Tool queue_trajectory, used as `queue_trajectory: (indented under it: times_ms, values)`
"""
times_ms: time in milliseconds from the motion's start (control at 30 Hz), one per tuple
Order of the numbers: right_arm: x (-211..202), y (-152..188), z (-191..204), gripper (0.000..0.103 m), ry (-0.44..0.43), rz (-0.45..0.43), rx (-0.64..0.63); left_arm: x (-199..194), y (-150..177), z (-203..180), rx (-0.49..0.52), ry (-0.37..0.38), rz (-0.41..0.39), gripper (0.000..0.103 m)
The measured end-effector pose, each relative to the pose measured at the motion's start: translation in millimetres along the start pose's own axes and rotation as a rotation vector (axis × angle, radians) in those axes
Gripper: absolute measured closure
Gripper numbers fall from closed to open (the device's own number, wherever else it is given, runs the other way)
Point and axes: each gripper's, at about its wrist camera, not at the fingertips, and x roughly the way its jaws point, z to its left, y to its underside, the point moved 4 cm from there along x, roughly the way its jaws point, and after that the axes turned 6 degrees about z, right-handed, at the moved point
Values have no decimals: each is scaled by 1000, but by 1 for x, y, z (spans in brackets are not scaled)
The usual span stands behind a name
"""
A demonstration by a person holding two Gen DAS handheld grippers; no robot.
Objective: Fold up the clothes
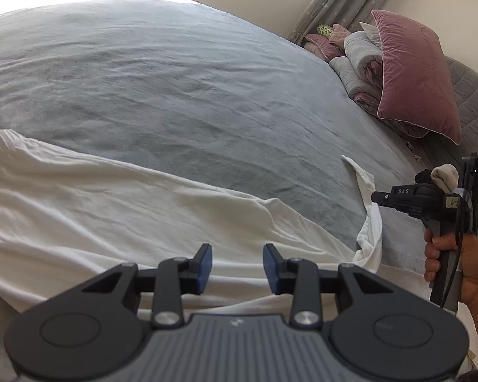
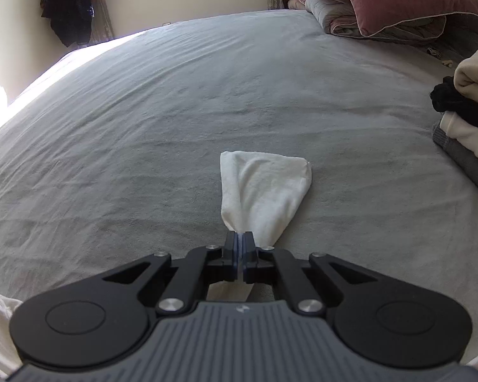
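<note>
A white garment [image 1: 118, 210] lies spread over the near part of the grey bed [image 1: 175, 89]. My left gripper [image 1: 237, 267] is open and empty, just above the garment's near edge. My right gripper [image 2: 240, 248] is shut on a white sleeve end [image 2: 264, 187] of the garment, which fans out beyond the fingers over the bed [image 2: 175, 111]. In the left wrist view the right gripper [image 1: 374, 197] shows at the right, pinching the sleeve [image 1: 368, 216] and lifting it off the bed.
A pink pillow [image 1: 414, 76] and rolled grey bedding [image 1: 360, 63] lie at the head of the bed. A stack of folded clothes [image 2: 468, 121] sits at the right edge. Dark clothes [image 2: 70, 3] hang on the far wall by a window.
</note>
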Motion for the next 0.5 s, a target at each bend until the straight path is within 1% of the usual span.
queue_trajectory:
  times_ms: [133, 267, 367, 433, 500]
  values:
    - [-34, 16, -42, 101, -18, -13, 80, 5, 4, -10, 29, 21, 32, 67]
    - [-54, 50, -75, 101, -21, 15, 145, 10, 9, -16, 52, 28, 57, 67]
    - [-48, 77, -84, 101, 5, 66, 136, 13, 12, -17, 46, 29, 75, 67]
    - [-51, 81, -83, 101, 8, 52, 120, 14, 13, -17, 35, 30, 78, 67]
    - [-55, 77, -76, 85, 22, 32, 78, 14, 14, -18, 41, 29, 78, 67]
